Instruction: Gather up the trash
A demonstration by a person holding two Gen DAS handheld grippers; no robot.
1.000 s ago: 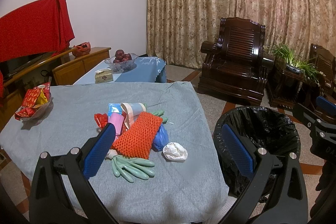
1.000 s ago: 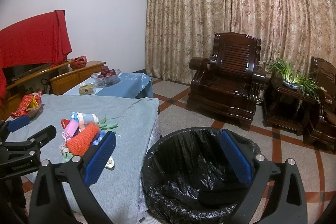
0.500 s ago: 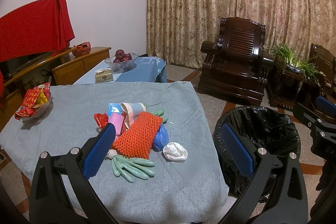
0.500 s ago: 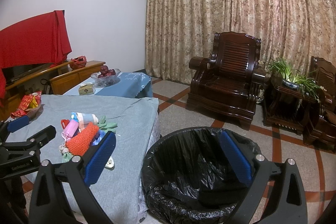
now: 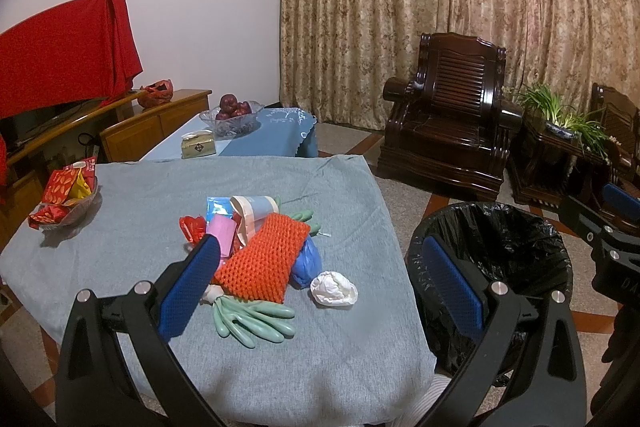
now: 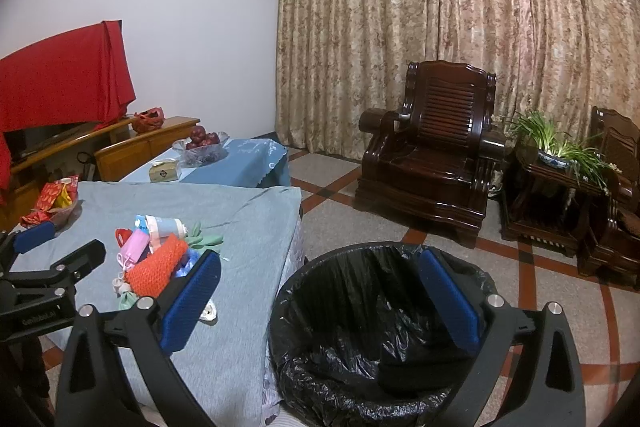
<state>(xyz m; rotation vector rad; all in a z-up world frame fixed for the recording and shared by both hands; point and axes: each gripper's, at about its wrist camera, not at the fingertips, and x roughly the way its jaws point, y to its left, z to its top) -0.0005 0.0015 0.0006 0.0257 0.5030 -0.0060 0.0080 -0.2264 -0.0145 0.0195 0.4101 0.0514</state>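
Observation:
A pile of trash lies on the grey-blue tablecloth (image 5: 280, 355): an orange knitted piece (image 5: 262, 259), a green rubber glove (image 5: 252, 319), a crumpled white tissue (image 5: 334, 289), a blue bag (image 5: 306, 261), a pink packet (image 5: 222, 233), and a paper cup (image 5: 256, 207). A bin with a black liner (image 5: 492, 267) stands to the right of the table. My left gripper (image 5: 320, 287) is open and empty above the table's near edge. My right gripper (image 6: 320, 299) is open and empty over the bin (image 6: 380, 327); the pile (image 6: 160, 263) lies to its left.
A glass dish of red snack packets (image 5: 66, 195) sits at the table's left edge. A low blue-covered table with a fruit bowl (image 5: 232, 113) and tissue box stands behind. Dark wooden armchairs (image 5: 448, 123) and a plant stand (image 5: 560, 131) line the curtain.

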